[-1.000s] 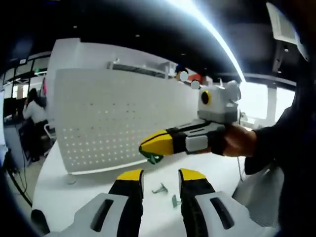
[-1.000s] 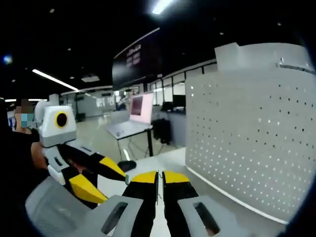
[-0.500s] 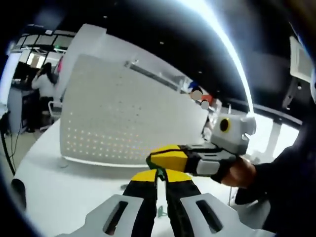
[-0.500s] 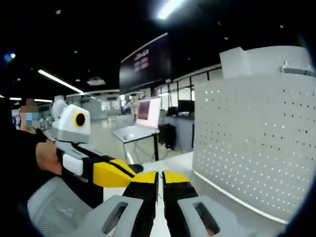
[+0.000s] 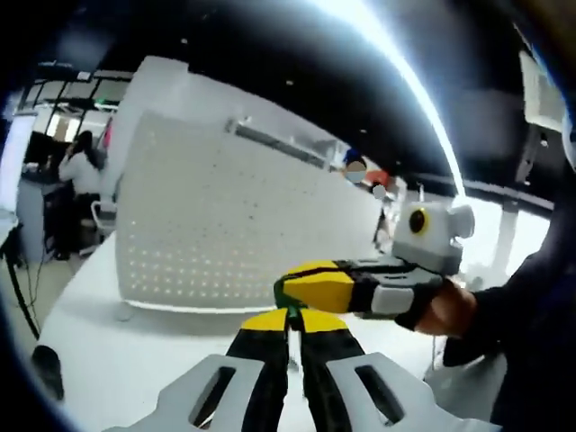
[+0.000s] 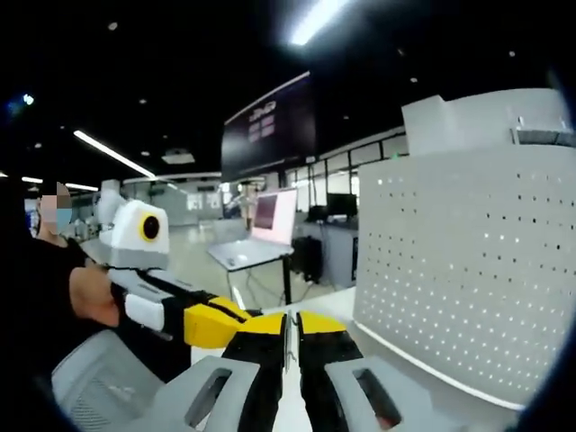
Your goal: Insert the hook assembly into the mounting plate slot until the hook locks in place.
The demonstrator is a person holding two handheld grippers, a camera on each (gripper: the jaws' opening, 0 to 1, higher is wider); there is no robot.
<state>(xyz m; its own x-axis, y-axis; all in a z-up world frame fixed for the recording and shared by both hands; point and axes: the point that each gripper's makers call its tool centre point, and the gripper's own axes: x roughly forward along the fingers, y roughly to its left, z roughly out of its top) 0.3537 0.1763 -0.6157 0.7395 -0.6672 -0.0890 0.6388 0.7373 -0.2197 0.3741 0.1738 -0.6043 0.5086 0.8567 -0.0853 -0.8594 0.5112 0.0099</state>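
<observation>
Green metal shows as a sliver where the two grippers meet: the hook (image 5: 282,298) sits at the tip of the right gripper (image 5: 310,286), which comes in from the right of the left gripper view, and just above the yellow tips of the left gripper (image 5: 289,320). A second ago the left jaws stood apart over the white table (image 5: 108,360) with small hook parts lying between them; now they are drawn together, with only a thin line between them, and the right gripper's tip has come in to touch them. Whether the left jaws pinch the hook I cannot tell. The right gripper (image 6: 288,324) is likewise clenched in its own view, with the hook hidden there and the left gripper (image 6: 216,322) pressed in from the left. It reads as a handover or regrip held in the air, well short of insertion. The pegboard (image 5: 225,234) stands upright at the far side of the table, untouched, with the hook still clear of its holes.
</observation>
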